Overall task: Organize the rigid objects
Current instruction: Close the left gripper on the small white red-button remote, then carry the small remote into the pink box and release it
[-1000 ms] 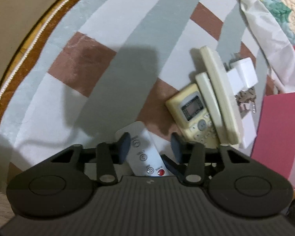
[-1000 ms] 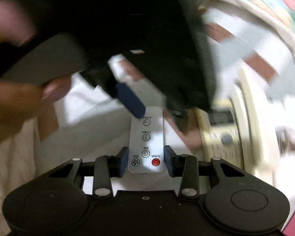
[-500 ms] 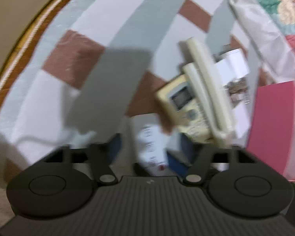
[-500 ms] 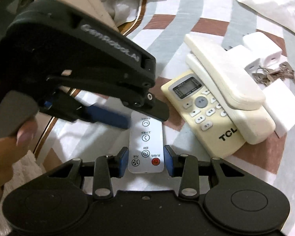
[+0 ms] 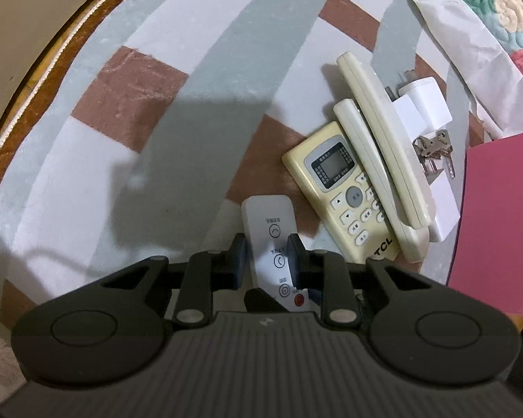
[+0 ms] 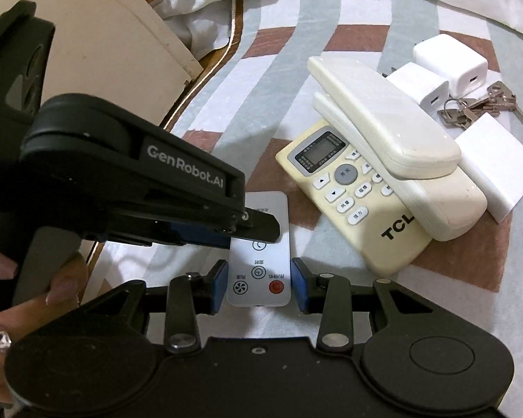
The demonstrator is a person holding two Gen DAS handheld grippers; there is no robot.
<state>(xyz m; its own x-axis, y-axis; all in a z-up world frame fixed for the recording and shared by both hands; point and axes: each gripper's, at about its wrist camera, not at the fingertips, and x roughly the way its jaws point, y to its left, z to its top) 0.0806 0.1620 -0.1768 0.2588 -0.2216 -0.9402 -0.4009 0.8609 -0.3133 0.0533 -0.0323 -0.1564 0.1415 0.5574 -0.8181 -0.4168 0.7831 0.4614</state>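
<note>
The left hand-held gripper (image 5: 266, 257) has just been closing, its jaws now narrowing onto the middle of the small white remote (image 5: 273, 244) where a moment ago they stood wider apart around it. The right hand-held gripper (image 6: 259, 285), low in its frame, is keeping its grip on the remote's button end. The remote is lying on the striped bedspread (image 5: 139, 69), just left of the TCL remote (image 5: 345, 191), so a handover seems to be starting.

You're over a bed spread (image 5: 226, 80) striped grey, white and brown; a floral quilt (image 5: 505, 10) lies crumpled at its far edge.
</note>
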